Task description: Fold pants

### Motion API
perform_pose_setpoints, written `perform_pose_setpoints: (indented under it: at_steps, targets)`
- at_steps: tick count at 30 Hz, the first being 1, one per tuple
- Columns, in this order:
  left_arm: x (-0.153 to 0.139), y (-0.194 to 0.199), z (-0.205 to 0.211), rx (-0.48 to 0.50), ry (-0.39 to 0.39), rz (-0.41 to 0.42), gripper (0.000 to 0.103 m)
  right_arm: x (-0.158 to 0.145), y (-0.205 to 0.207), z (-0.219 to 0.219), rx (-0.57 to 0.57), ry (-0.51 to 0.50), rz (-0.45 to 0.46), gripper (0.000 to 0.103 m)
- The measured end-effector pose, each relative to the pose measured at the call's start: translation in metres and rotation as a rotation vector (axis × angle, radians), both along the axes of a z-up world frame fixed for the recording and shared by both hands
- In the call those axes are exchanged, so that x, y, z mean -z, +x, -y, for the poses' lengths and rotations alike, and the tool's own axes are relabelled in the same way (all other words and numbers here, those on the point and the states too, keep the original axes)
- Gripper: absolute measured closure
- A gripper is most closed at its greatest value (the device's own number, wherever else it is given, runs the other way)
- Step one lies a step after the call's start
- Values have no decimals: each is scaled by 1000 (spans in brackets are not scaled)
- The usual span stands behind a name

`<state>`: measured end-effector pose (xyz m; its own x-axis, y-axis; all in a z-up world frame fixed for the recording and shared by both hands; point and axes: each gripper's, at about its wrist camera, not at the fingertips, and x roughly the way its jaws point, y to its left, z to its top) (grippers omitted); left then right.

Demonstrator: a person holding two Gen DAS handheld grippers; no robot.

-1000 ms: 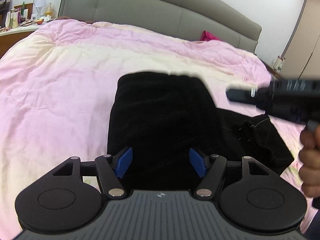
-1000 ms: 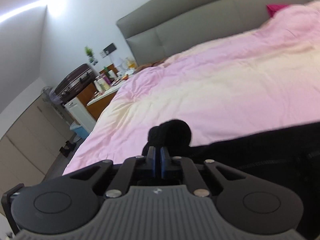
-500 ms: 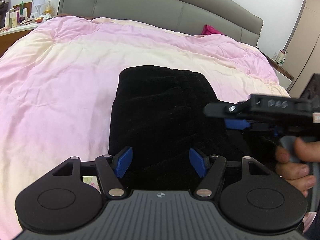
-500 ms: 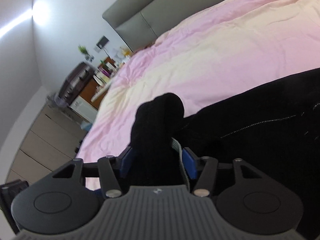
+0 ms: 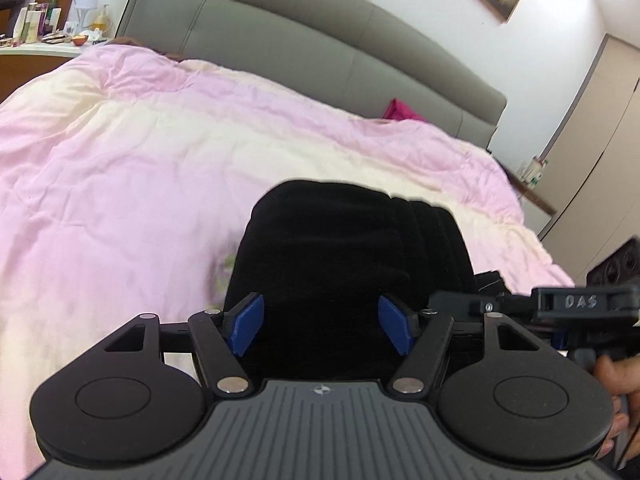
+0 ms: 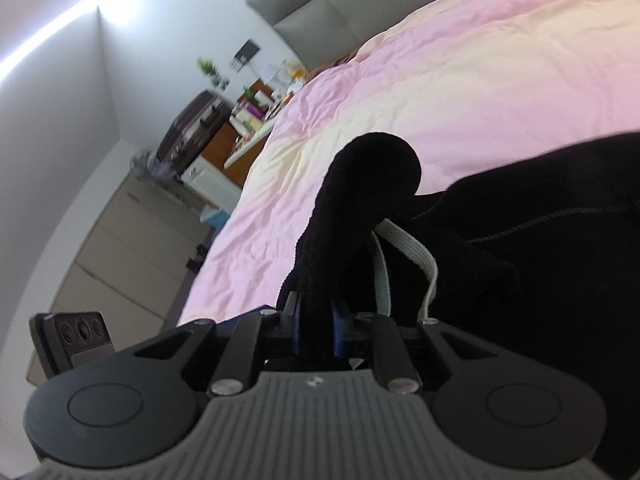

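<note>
Left wrist view showed the black pants (image 5: 352,256) lying folded on the pink duvet (image 5: 120,168), centre of frame, below the grey headboard (image 5: 320,48). The left gripper (image 5: 322,326) had its jaws spread, the blue pads clear of the cloth. At the lower right edge a hand (image 5: 616,380) held the right gripper (image 6: 314,330). In the right wrist view its jaws were closing, pinching a raised fold of the pants (image 6: 360,200) at centre, with a grey elastic band (image 6: 416,256) just right of it.
</note>
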<state>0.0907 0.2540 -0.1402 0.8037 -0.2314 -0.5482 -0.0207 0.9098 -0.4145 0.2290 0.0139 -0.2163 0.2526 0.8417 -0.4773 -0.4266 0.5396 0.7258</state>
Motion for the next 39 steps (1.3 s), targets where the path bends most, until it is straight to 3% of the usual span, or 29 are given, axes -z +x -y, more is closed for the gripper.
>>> perform_pose_setpoints:
  at_steps: [3, 5, 8, 10, 14, 17, 20, 23, 25, 28, 30, 33, 35, 39]
  targets:
    - [5, 6, 3, 17, 10, -41, 26, 10, 4, 21, 67, -27, -2, 93]
    - [17, 15, 11, 28, 70, -148, 26, 29, 15, 23, 92, -111, 4, 92]
    - [42, 23, 19, 58, 114, -290, 21, 76, 31, 20, 103, -158, -88, 92]
    - [46, 23, 24, 77, 134, -296, 14, 91, 33, 19, 109, -138, -107, 92]
    - [48, 22, 39, 107, 183, -296, 8, 76, 25, 21, 134, -169, -42, 82]
    - [49, 23, 36, 102, 152, -302, 7, 60, 8, 31, 155, -190, 0, 80]
    - [50, 25, 31, 99, 108, -309, 7, 59, -11, 44, 146, -150, -31, 76]
    - [48, 24, 37, 108, 134, -299, 7, 60, -23, 42, 143, -174, 18, 76]
    - [48, 22, 45, 131, 167, -294, 7, 58, -25, 31, 112, -271, 105, 76]
    - [49, 20, 58, 172, 238, -278, 5, 69, -35, 6, 41, -524, 318, 76]
    - [46, 18, 57, 168, 239, -262, 5, 81, -30, 4, 2, -618, 325, 81]
    - [40, 15, 48, 135, 201, -240, 12, 67, -22, 26, 26, -516, 240, 80]
    - [37, 15, 44, 119, 183, -241, 14, 50, -24, 50, 43, -425, 244, 80]
    - [31, 12, 49, 112, 244, -217, 15, 26, -17, 99, 90, -408, 240, 79]
